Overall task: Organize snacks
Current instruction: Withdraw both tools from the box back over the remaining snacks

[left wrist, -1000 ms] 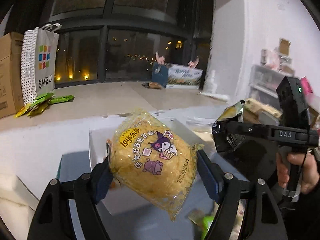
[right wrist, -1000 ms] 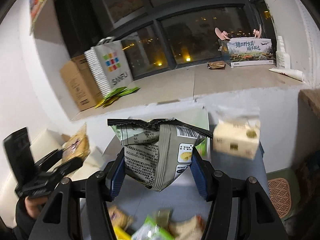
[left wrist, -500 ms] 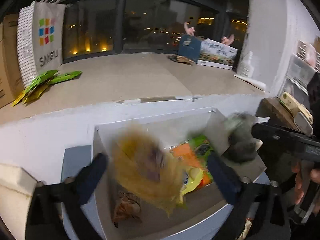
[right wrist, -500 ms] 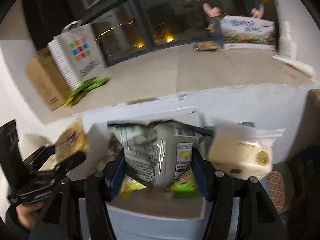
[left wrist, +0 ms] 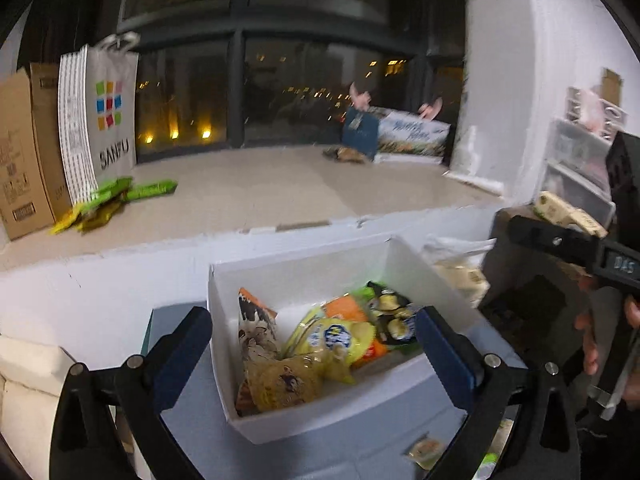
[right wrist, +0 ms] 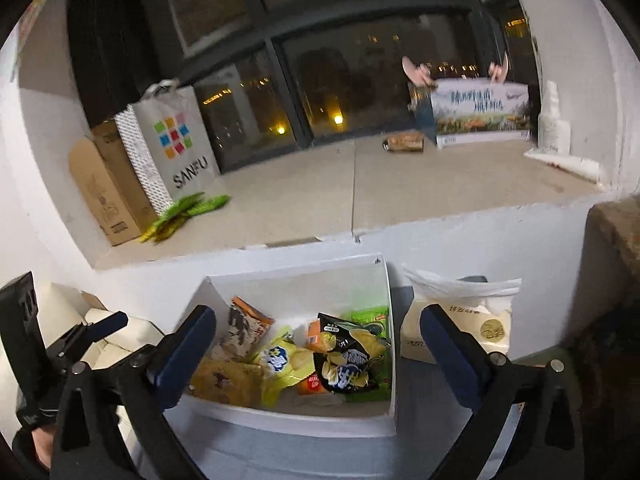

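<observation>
A white open box (left wrist: 304,276) (right wrist: 320,414) stands on the grey table and holds several snack packs. The yellow Kuromi-print pack (left wrist: 282,382) (right wrist: 224,378) lies at its near left. The dark chip bag (right wrist: 350,354) (left wrist: 394,320) lies at its right. A yellow-blue pack (left wrist: 334,338) (right wrist: 282,358) lies between them. My left gripper (left wrist: 312,354) is open and empty over the box's front. My right gripper (right wrist: 318,350) is open and empty over the box.
A tissue box (right wrist: 460,328) stands right of the white box. A SANFU bag (left wrist: 102,120) and a cardboard box (left wrist: 22,152) stand on the sill with green packets (left wrist: 120,196). Loose snacks (left wrist: 426,448) lie on the table near the front.
Both grippers opened. The yellow pack dropped from the left gripper and the chip bag from the right gripper into the white box. Both grippers moved over the box.
</observation>
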Demonstrator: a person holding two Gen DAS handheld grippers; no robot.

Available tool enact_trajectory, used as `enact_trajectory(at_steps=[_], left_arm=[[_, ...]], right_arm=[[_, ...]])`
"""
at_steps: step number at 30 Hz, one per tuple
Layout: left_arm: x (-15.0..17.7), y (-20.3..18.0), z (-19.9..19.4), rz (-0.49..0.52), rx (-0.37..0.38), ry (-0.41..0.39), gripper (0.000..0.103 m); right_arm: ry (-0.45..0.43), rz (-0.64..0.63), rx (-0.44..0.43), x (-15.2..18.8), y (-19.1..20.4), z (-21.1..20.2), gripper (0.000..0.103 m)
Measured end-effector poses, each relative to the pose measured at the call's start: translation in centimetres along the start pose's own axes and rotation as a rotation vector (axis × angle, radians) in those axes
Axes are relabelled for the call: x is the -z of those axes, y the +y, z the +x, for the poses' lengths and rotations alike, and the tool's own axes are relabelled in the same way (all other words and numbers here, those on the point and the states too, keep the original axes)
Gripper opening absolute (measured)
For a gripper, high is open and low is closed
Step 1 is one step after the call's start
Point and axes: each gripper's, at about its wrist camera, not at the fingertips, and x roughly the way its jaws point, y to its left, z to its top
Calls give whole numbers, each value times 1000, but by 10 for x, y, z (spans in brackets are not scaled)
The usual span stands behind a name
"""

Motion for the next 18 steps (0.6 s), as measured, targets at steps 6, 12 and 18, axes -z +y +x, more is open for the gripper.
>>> enact_trajectory(at_steps=[6, 12, 18], left_arm=[[21, -16, -71, 34, 41, -66, 103], [69, -24, -126, 25, 67, -95, 103], [129, -25, -158, -32, 31, -67, 103]], right_arm=[[-98, -95, -34, 17, 17, -64, 103], [-129, -225, -59, 69, 32, -124, 103], [-117, -242, -45, 126, 31, -166, 103]])
